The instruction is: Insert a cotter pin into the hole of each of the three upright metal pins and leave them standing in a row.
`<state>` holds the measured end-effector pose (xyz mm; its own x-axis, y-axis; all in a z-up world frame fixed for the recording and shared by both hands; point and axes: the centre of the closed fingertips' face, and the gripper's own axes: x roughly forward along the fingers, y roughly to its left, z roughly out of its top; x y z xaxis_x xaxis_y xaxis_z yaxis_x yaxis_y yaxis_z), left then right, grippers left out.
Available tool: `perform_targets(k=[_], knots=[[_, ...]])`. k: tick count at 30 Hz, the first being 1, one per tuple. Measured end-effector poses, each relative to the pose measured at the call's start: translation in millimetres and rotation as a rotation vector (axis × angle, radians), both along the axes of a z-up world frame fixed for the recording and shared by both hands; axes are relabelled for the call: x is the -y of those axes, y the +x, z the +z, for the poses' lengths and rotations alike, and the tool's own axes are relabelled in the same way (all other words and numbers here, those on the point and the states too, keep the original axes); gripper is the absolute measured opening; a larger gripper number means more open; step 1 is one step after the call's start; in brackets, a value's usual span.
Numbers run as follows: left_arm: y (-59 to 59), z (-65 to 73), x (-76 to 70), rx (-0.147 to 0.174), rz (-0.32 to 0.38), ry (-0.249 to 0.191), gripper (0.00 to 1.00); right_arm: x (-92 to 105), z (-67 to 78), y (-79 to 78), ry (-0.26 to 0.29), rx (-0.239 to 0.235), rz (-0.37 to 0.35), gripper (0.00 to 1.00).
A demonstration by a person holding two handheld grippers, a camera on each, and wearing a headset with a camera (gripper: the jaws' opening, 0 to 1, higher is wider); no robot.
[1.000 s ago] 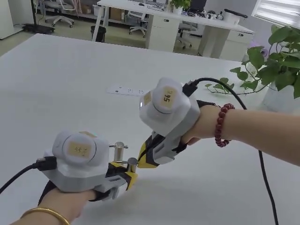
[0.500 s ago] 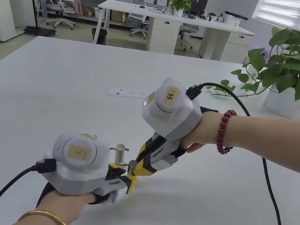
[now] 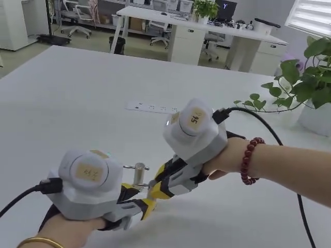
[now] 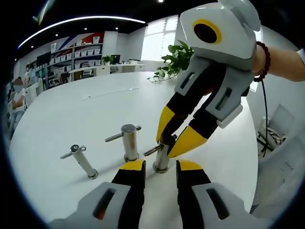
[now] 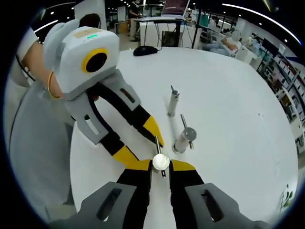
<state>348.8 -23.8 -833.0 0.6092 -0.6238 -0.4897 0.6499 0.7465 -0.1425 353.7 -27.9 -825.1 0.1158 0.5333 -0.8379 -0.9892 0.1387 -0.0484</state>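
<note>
Three upright metal pins stand in a row on the white table. The far pin and the middle pin each carry a cotter pin. At the near pin, my left gripper is open, with its jaws narrowly apart on either side of the pin's foot. My right gripper comes down from above and is shut on the cotter pin that crosses the near pin's round top. In the head view, the right gripper meets the left gripper beside the middle pin.
A white power strip lies farther back on the table. A potted plant stands at the right edge, and a black cable trails from the right gripper. Desks and chairs stand beyond the table.
The head camera has shifted, so the whole scene sits slightly lower and to the right. Both grippers stay together at the near pin.
</note>
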Motion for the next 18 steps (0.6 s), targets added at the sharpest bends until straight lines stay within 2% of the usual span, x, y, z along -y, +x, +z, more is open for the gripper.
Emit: perform_targets(k=[11,18], knots=[[-3.6,4.1,-8.1,0.005,-0.003,0.004,0.24,-3.9,-2.7,0.9,0.071,-0.032,-0.058,0.15],[-5.5,8.4,-14.7,0.01,0.005,0.002,0.24,-4.5,-1.9,2.8,0.112,-0.033,-0.084,0.13]])
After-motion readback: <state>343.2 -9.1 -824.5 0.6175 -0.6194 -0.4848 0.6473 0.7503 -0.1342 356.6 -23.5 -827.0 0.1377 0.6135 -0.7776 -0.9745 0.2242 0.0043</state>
